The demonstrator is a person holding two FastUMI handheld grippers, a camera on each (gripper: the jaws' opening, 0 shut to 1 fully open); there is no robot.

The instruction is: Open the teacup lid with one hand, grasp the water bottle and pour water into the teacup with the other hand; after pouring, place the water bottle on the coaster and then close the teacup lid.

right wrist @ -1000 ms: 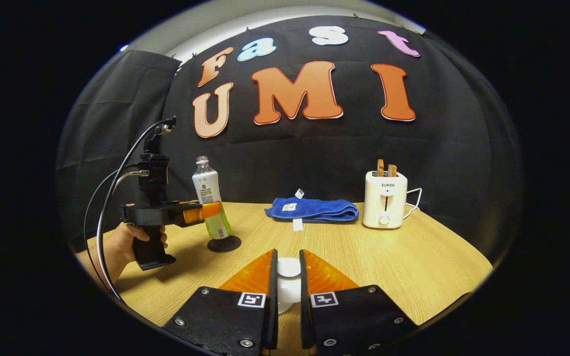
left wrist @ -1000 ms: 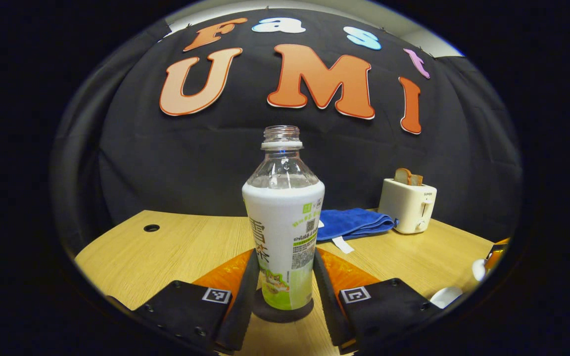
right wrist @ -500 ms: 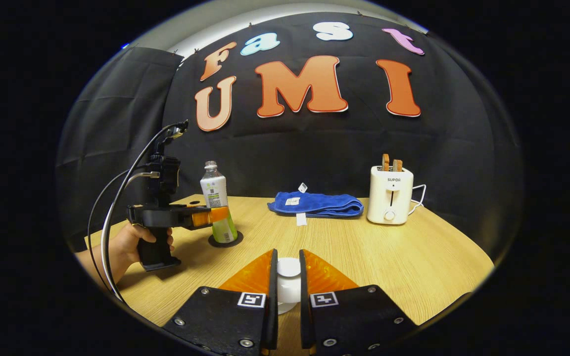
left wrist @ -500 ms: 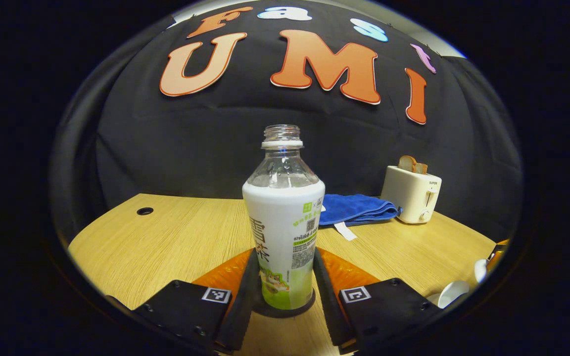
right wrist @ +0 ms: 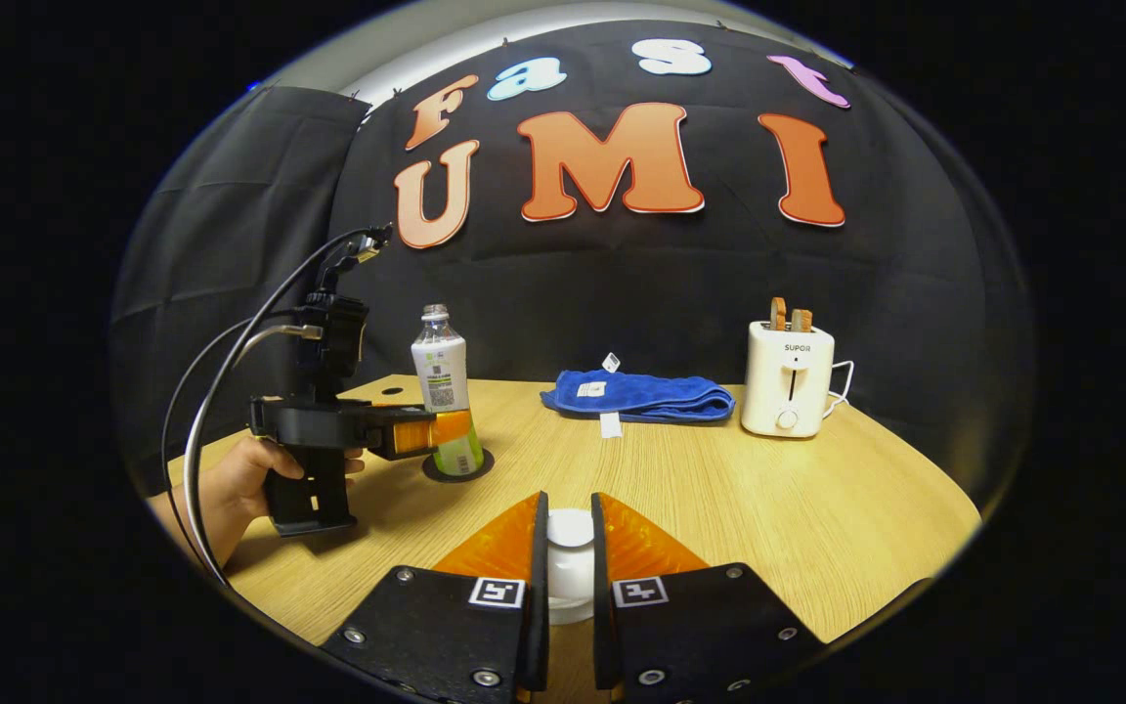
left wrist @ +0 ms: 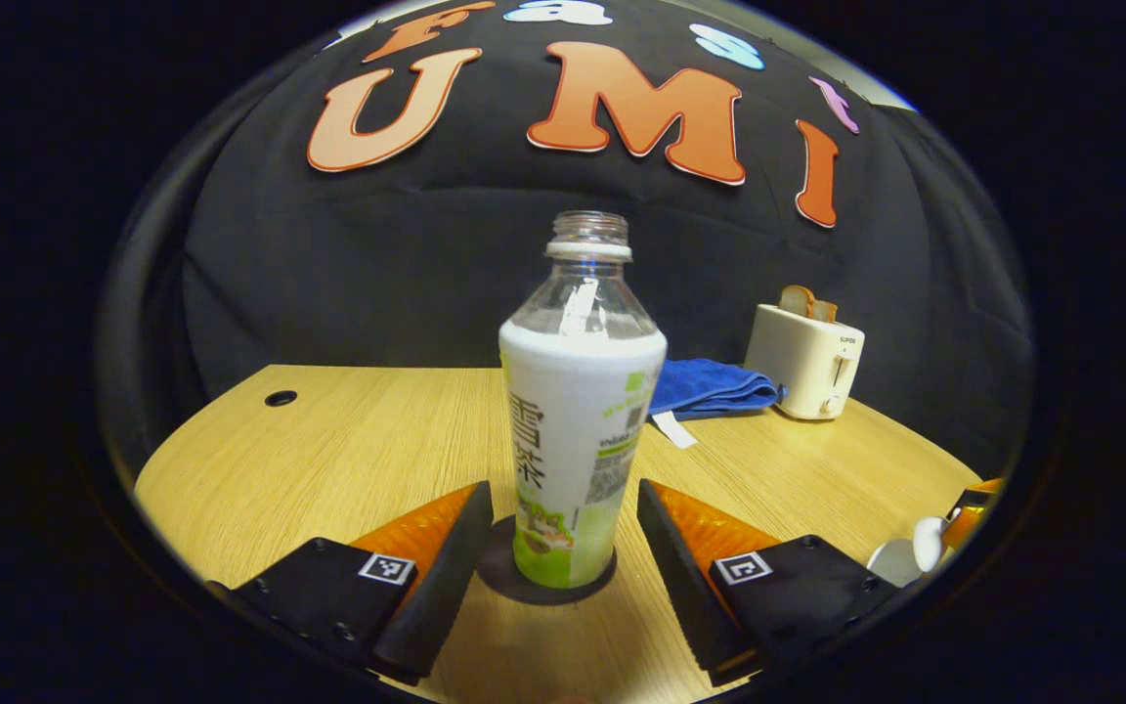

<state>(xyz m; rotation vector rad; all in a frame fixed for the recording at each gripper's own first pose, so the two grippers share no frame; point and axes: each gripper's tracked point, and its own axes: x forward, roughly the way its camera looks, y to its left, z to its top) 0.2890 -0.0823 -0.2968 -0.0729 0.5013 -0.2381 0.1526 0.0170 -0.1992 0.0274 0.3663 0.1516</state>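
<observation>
At the bottom middle of the right gripper view, the right tool (right wrist: 570,577) is clamped on the white knob of the teacup lid (right wrist: 570,557), both fingers pressing on it. I can't really make out the cup under it. Down low in the left gripper view, the left tool (left wrist: 555,572) has its fingers spread apart on either side of the water bottle (left wrist: 578,411), with a visible gap on each side, so it's not gripping anything. The bottle stands upright with no cap on, sitting on the dark round coaster (left wrist: 499,577) on the desk (left wrist: 348,450). At the far lower right edge of that view there's a bit of white teacup (left wrist: 900,557). In the left of the right gripper view a hand (right wrist: 240,474) holds the left tool. Farther back, right of center, a folded blue towel (right wrist: 641,396) lies on the desk, and a white toaster (right wrist: 786,379) with bread slices sticking out stands beside it near the black cloth wall.
</observation>
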